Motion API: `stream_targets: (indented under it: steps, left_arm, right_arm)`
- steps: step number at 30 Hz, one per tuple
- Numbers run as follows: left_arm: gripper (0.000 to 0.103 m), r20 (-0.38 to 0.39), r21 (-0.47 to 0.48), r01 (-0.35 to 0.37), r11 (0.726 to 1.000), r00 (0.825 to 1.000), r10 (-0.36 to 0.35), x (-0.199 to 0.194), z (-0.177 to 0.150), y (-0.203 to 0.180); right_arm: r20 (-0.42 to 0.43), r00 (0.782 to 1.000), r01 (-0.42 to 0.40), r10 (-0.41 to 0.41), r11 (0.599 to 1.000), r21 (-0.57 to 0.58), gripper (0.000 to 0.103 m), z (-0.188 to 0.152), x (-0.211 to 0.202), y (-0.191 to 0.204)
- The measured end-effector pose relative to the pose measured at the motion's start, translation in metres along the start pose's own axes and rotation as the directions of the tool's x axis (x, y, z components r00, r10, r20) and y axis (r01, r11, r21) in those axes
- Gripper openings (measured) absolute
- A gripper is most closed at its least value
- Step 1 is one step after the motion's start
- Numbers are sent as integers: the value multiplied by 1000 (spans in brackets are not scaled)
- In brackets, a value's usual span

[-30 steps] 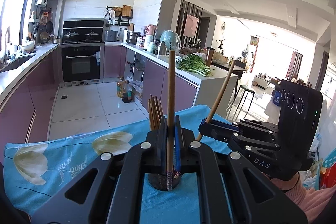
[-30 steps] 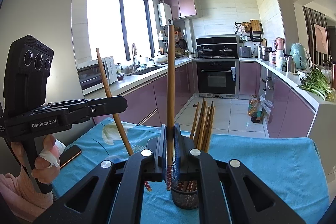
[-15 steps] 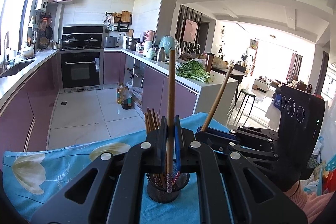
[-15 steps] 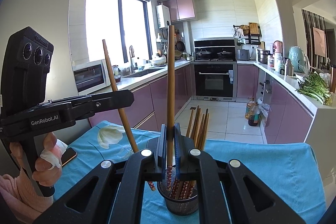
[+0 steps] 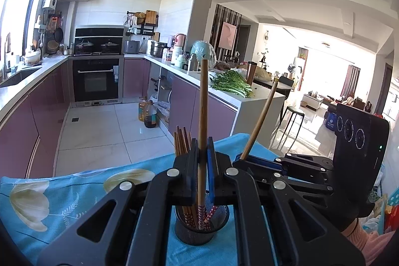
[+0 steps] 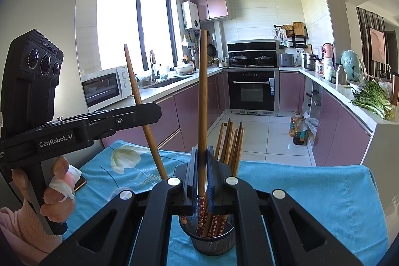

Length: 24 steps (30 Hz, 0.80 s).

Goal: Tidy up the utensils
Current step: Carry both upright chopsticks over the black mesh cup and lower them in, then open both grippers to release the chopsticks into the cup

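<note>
A black mesh holder [image 5: 197,226] [image 6: 208,238] stands on the blue flowered cloth [image 5: 74,193] and holds several wooden chopsticks [image 6: 230,141]. My left gripper [image 5: 202,166] is shut on one upright chopstick [image 5: 202,104] whose patterned lower end sits inside the holder. My right gripper [image 6: 201,166] is shut on another upright chopstick [image 6: 202,91], its lower end also in the holder. Each gripper shows in the other's view, the right one [image 5: 251,161] and the left one [image 6: 152,114], with its chopstick tilted.
The cloth-covered table ends toward a tiled kitchen floor [image 5: 99,131]. A phone [image 6: 81,183] lies on the cloth by the left hand. Purple cabinets, an oven [image 6: 251,91] and a counter with greens [image 5: 229,85] are beyond.
Both grippers have come lower and closer over the holder. The ends of both held chopsticks have gone down into the holder.
</note>
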<state>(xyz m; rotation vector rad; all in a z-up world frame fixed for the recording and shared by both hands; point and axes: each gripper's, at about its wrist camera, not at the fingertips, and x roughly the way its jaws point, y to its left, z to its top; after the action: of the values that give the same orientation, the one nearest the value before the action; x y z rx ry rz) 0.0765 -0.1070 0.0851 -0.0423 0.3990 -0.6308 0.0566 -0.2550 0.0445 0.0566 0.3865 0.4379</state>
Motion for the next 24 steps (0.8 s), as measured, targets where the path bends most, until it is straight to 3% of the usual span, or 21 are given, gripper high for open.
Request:
stream_targets:
  steps: [24]
  left_arm:
    - [7,-88,-20,-2,1000,996,0,28,-9,11]
  right_arm:
    - [-66,998,3,-1,1000,22,6,-9,19,-7]
